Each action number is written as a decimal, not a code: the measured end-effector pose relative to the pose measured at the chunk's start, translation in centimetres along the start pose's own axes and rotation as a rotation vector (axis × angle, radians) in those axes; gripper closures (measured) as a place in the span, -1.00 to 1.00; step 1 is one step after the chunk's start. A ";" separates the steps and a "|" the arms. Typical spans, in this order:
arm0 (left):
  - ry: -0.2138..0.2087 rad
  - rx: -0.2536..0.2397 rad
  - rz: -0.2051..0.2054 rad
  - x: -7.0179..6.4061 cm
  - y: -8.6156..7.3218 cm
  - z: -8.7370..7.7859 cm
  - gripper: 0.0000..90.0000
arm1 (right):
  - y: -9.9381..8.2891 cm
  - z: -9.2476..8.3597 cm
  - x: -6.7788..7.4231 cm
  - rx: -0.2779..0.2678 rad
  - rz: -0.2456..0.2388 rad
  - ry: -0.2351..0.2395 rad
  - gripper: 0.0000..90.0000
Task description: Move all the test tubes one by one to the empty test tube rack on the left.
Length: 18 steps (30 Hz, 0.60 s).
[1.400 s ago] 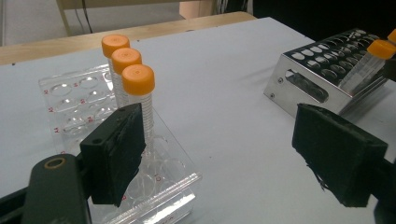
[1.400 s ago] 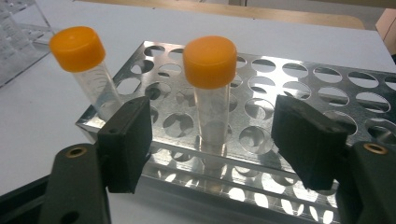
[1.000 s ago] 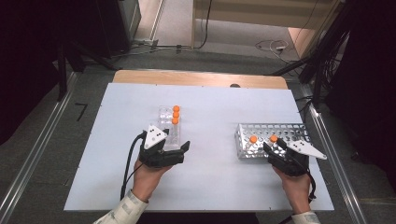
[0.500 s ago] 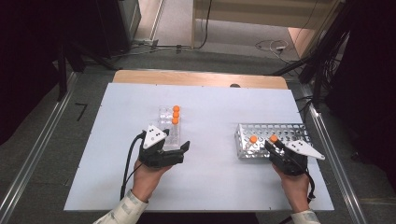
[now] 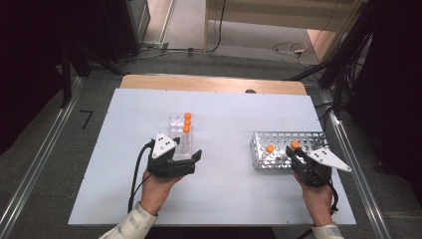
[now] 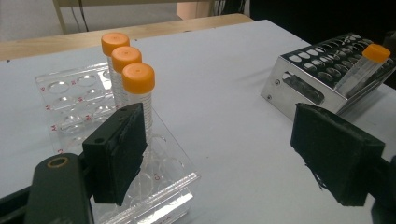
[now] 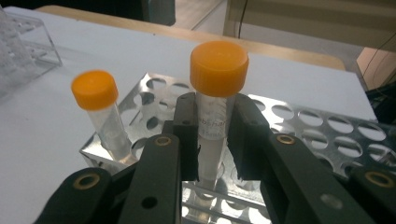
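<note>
Right gripper jaws just closed, now clamped on orange-capped tube in metal rack; left gripper held wide apart, bare table left of rack.

Orange caps topped clear tubes, and the metal rack gleamed silver. The fingers were black, the worktop pale blue-white.

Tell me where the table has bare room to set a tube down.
Widest free patch: bare table between the clear rack and the metal rack. The far strip behind both racks is bare too. Crowded: around each rack, where the left tool and right tool work.
</note>
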State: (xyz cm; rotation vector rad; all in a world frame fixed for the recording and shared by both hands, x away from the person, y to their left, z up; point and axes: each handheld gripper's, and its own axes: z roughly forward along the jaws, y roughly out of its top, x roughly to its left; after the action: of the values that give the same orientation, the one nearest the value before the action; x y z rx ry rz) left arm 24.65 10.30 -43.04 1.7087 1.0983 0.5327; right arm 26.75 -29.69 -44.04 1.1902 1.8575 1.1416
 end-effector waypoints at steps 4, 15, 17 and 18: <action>0.001 -0.002 0.000 0.1 0.0 0.0 -0.59 | 0.9 -0.8 0.0 -0.026 -0.009 0.000 0.60; -0.002 -0.005 -0.003 0.1 0.0 -0.1 -0.59 | 2.5 -3.5 0.5 -0.078 -0.013 0.031 0.61; -0.002 -0.007 -0.001 0.1 0.0 -0.1 -0.59 | 2.6 -4.0 0.7 -0.076 -0.018 0.038 0.60; -0.002 -0.006 -0.002 0.1 0.0 -0.1 -0.59 | 2.6 -4.1 0.8 -0.077 -0.022 0.042 0.61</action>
State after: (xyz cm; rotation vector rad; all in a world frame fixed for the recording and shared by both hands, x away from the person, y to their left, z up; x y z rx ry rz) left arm 24.61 10.42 -42.97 1.7020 1.0961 0.5327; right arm 23.87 -29.73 -40.06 1.1085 1.8366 1.2235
